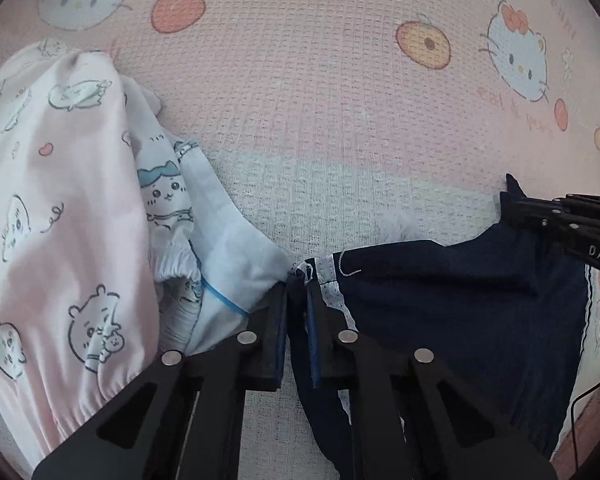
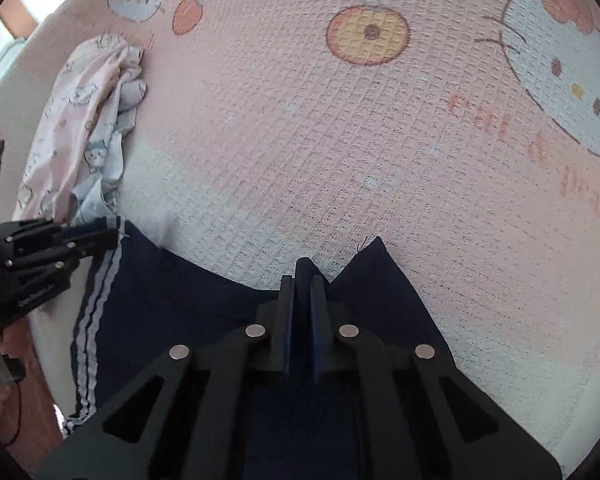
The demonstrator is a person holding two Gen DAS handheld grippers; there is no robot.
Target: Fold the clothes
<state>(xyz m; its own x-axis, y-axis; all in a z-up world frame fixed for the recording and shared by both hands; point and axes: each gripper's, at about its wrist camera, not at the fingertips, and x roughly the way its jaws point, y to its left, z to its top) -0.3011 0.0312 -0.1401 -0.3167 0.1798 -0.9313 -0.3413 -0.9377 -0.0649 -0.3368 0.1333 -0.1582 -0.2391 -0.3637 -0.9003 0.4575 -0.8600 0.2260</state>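
We see a pink waffle-textured blanket (image 1: 300,120) spread under everything — printed with white cartoon cat faces (image 1: 518,54) wearing red bows, red apples (image 1: 178,10) and round orange fruit (image 1: 422,44). Faded reddish lettering (image 2: 480,116) runs beside one cat face. A paler band (image 1: 320,184) crosses the weave. At the right wrist view's upper left edge — a bright window (image 2: 4,32), blurred. A thin black cable (image 1: 580,412) hangs at the left wrist view's right edge.

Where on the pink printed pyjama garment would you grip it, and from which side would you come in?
Grip the pink pyjama garment at its elastic gathered edge, a firm, raised hem easy to pinch. Come from its right in the left wrist view, over the bare bedspread, since that edge faces that side. This is a judgement.
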